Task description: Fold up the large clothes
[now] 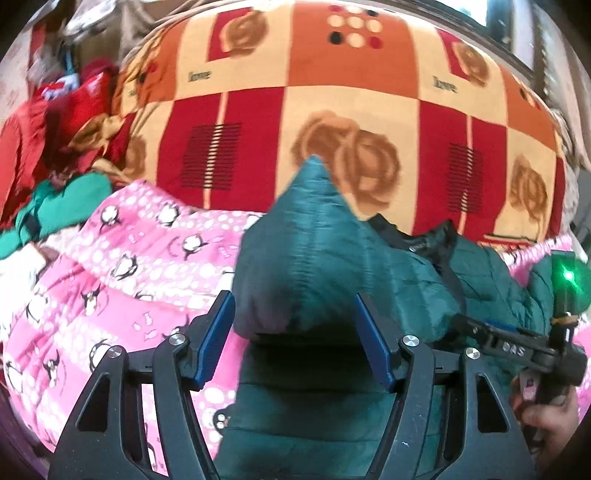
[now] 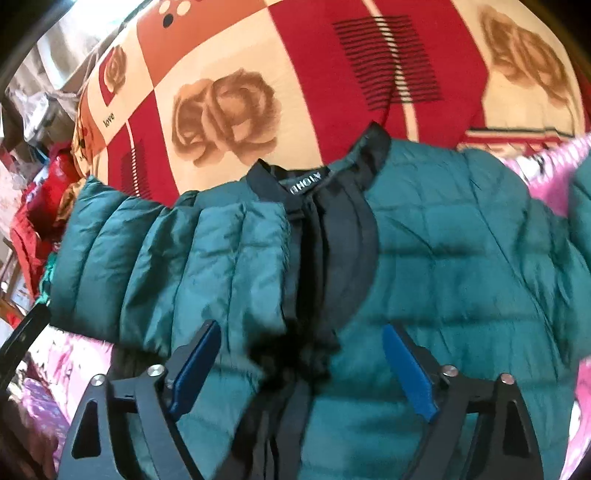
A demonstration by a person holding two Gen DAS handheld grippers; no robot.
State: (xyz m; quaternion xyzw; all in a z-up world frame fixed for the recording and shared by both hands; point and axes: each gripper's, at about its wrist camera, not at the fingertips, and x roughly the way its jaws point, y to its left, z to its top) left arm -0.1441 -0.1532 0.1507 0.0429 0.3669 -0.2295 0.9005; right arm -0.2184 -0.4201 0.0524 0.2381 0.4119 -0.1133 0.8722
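Note:
A dark green quilted puffer jacket (image 2: pixel 443 258) with a black collar (image 2: pixel 332 192) lies on a pink penguin-print blanket (image 1: pixel 122 266). In the left wrist view a raised fold of the jacket (image 1: pixel 295 258) stands between the blue-padded fingers of my left gripper (image 1: pixel 295 317), whose jaws are spread apart. My right gripper (image 2: pixel 303 354) is open above the jacket's black front zip strip, near the collar. The right gripper also shows in the left wrist view (image 1: pixel 517 347) at the right, held by a hand.
A red, orange and cream rose-patterned bedspread (image 1: pixel 332 110) covers the bed behind the jacket. A pile of red and green clothes (image 1: pixel 66 155) lies at the left. A window frame (image 1: pixel 517 33) stands at the far right.

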